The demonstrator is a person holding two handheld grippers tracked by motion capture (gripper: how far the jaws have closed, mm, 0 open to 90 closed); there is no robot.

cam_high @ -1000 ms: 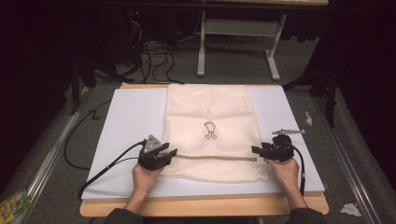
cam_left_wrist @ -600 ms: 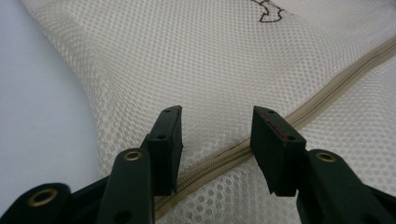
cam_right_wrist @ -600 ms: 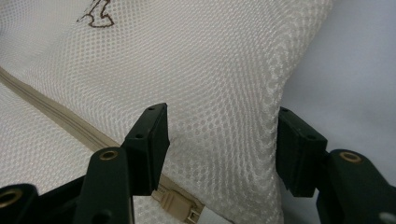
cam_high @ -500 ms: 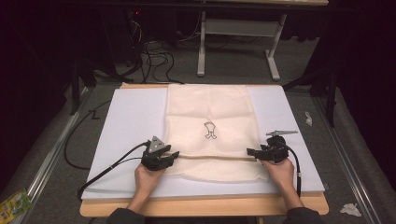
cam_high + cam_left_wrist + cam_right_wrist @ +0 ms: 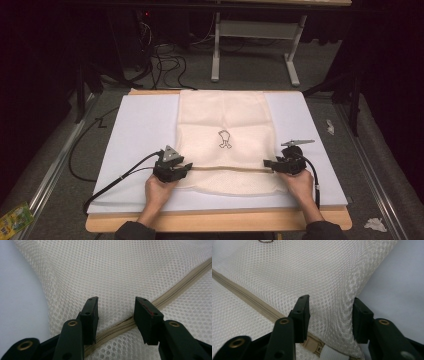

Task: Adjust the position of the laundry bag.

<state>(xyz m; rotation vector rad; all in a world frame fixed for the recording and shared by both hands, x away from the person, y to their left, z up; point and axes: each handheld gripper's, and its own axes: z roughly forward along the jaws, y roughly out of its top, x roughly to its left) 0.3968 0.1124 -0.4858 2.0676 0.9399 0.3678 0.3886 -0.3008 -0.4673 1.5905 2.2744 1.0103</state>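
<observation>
Two hand-held grippers rest on a cream mesh bag [image 5: 226,145] lying flat on a white board [image 5: 140,130], seen from the high view. Left gripper [image 5: 186,169] sits at the left end of the bag's zipper [image 5: 227,169], right gripper [image 5: 268,164] at the zipper's right end, probably to hold the bag taut. In the left gripper view, the jaws stand partly spread, straddling the zipper [image 5: 175,291] with mesh between them, not yet pinching. In the right gripper view, the jaws have just been closing around a raised fold of mesh beside the zipper's end stop [image 5: 313,344]; whether they press it, I cannot tell.
</observation>
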